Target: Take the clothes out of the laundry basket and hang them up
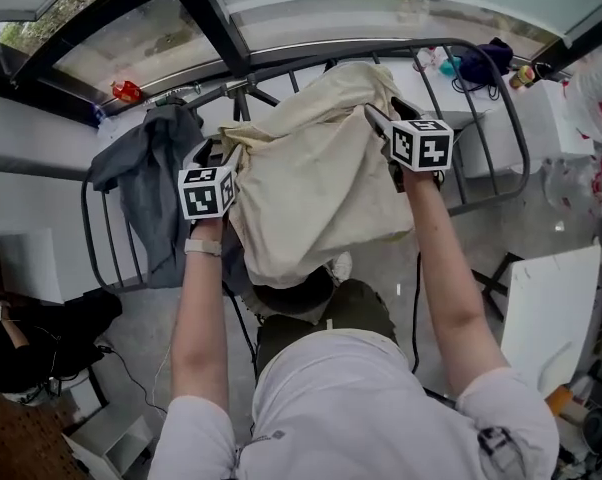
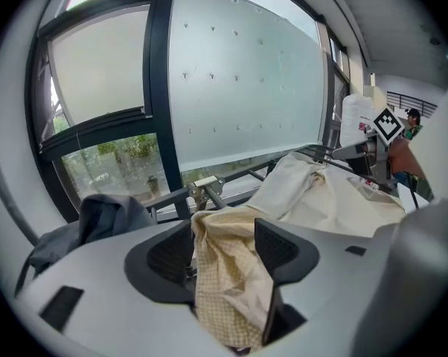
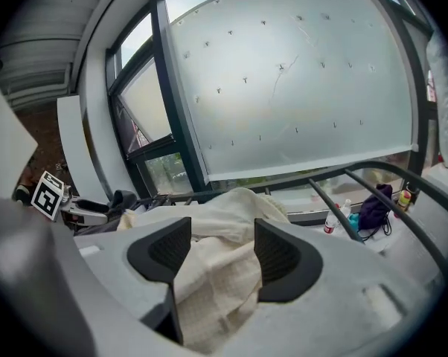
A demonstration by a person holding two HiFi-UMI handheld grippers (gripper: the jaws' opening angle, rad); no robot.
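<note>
Glazed balcony serving as a home laundry corner: tall dark-framed windows (image 2: 239, 80), some panes frosted and others clear onto greenery, enclose a dark metal drying rack (image 1: 516, 128) draped with a cream cloth (image 1: 311, 178) and a grey garment (image 1: 151, 178). Bottles (image 3: 331, 223) line the sill above a grey floor (image 1: 381, 258).
</note>
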